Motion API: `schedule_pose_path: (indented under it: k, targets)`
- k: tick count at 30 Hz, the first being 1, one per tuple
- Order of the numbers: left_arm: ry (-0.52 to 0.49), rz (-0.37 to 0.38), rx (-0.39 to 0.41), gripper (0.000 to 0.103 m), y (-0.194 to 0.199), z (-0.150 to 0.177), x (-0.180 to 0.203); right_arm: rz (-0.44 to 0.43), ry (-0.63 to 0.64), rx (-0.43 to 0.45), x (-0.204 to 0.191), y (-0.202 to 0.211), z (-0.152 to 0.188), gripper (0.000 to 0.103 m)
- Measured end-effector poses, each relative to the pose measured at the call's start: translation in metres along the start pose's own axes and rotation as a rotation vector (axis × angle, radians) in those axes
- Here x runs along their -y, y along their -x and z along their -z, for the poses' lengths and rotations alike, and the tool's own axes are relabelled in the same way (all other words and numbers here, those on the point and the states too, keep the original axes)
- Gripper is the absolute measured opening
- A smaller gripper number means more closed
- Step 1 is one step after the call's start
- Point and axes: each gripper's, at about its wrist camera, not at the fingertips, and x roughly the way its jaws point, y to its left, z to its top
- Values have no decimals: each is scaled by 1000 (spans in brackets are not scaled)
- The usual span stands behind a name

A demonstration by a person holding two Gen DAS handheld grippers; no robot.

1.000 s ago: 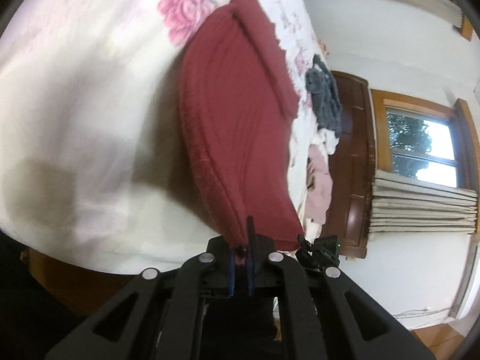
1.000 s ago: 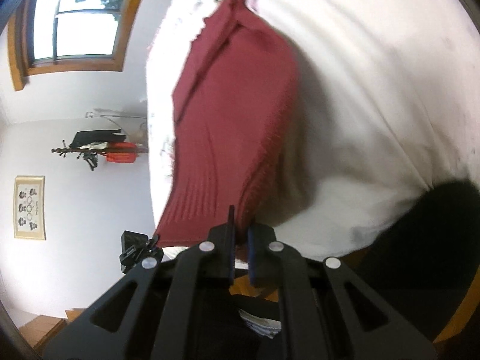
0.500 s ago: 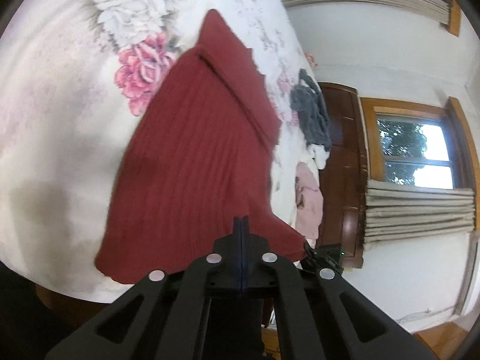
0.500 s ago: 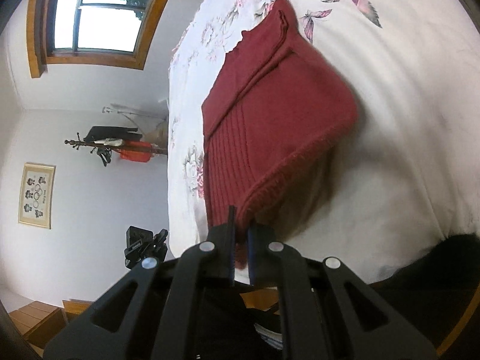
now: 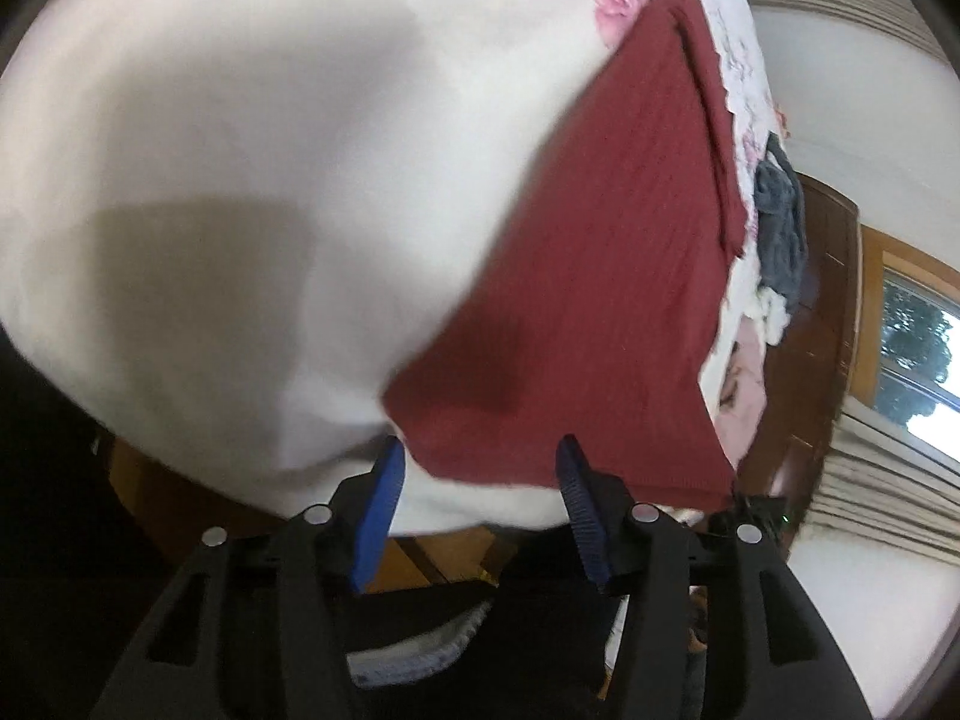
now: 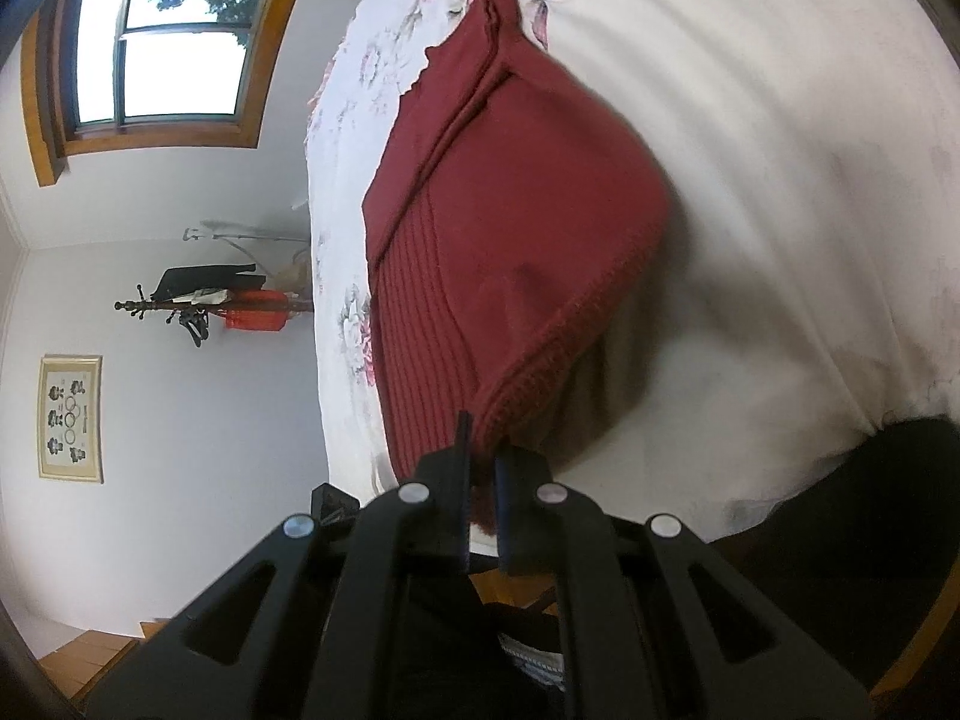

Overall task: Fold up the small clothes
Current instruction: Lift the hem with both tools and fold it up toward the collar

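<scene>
left wrist: left hand-held gripper (image 5: 477, 483) agape; right hand-held gripper (image 6: 480, 450) pinches red sweater (image 6: 510, 228).

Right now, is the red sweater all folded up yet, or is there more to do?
Partly done. The red sweater lies on the flowery bedsheet with one fold already in it. The left gripper is open and holds nothing. The right gripper is shut on the sweater's hem. More clothes wait in a pile farther along the bed.

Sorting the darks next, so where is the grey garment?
In the left wrist view, the grey garment lies on the floral bedspread, right of the red sweater, before the wooden door.
</scene>
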Motion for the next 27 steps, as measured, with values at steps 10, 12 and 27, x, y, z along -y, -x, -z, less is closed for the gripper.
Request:
schedule_pose_path:
  k: [10, 12, 27]
  targets:
    - [-71, -53, -54, 8, -17, -13, 21, 4, -1, 1, 2, 1, 0, 4]
    - [-57, -39, -50, 8, -16, -13, 19, 5, -4, 0, 4, 2, 0, 4]
    - [-154, 221, 108, 5, 63, -3, 112, -42, 47, 46, -35, 17, -27, 4]
